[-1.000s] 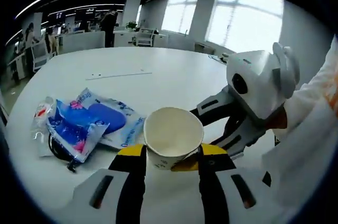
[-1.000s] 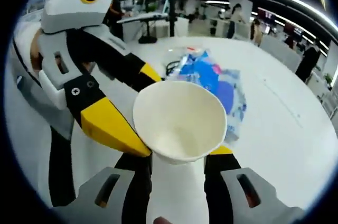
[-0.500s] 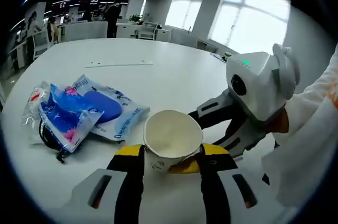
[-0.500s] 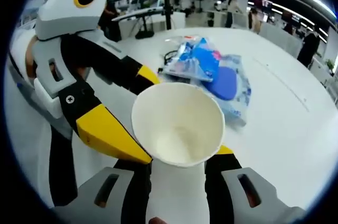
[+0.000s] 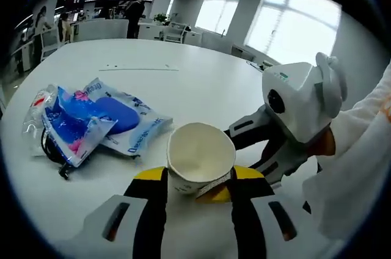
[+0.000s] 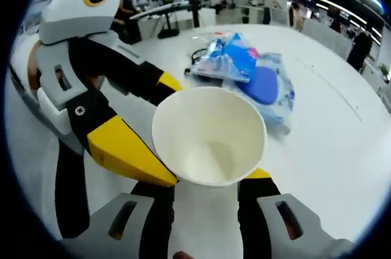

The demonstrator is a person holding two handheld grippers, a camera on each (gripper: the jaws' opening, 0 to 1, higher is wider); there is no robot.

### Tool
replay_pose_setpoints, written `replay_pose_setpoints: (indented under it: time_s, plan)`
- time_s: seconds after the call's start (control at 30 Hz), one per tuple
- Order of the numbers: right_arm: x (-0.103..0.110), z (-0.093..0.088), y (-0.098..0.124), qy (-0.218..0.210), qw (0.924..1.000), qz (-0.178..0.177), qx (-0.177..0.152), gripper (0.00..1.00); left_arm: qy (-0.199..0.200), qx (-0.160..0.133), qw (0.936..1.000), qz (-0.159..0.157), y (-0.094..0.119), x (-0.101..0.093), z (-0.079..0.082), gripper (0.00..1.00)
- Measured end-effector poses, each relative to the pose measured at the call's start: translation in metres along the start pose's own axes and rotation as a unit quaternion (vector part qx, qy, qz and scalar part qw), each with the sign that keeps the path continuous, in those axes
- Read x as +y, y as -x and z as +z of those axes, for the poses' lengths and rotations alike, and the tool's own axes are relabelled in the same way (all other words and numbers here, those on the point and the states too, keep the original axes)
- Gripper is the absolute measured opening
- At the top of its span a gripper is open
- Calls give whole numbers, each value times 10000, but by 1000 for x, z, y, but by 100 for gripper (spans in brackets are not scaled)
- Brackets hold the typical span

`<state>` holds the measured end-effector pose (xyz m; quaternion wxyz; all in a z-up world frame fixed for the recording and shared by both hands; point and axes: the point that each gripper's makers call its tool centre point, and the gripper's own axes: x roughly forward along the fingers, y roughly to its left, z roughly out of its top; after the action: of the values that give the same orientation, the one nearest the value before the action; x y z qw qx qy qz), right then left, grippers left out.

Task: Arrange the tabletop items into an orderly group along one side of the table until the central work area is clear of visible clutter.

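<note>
Tabletop items number three by count: two clear plastic packets with blue contents, and one white paper cup.

Left gripper view, from left to right: the two plastic packets [image 5: 91, 123] lie overlapping on the white table [image 5: 195, 85], a dark cord poking out beneath the nearer one. Just right of them the paper cup [image 5: 200, 158] sits upright and empty, pinched between the yellow-tipped jaws of the left gripper [image 5: 198, 182]. The right gripper [image 5: 244, 143] reaches in from the right, its tips hidden behind the cup. A white sleeve is cut off at the right edge.

Right gripper view, from left to right: the left gripper [image 6: 160, 127] comes in from the left, both yellow tips against the cup [image 6: 208, 137]. The right gripper [image 6: 206, 182] closes on the same cup from below; the cup's base is hidden. The packets [image 6: 250, 72] lie beyond it.

Around the round table [image 6: 330, 143] is an open office with desks, ceiling strip lights, bright windows and distant, blurry people.
</note>
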<state>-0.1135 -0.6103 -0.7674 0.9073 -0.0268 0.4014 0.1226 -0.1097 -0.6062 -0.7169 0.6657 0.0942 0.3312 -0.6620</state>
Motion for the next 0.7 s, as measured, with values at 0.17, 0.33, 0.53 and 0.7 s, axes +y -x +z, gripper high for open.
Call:
replay_pose_setpoints:
  time_s: [0.17,0.33,0.53,0.7]
  plan:
    - [2,-1,0,-56,10000,43,12,41,52,-7,10000,-30,0,-2,0,41]
    - [3,0,1,-126,9999,69,-18,43,81,0,10000,-36,0,-2,0,44]
    - [3,-2,3,-377,9992,112,-12,48,151,-42,9999,47,3,2,0,54]
    - [1,-9,10,-616,9978,203,-125,55,455,-3,9989,140,8,10,-2,62]
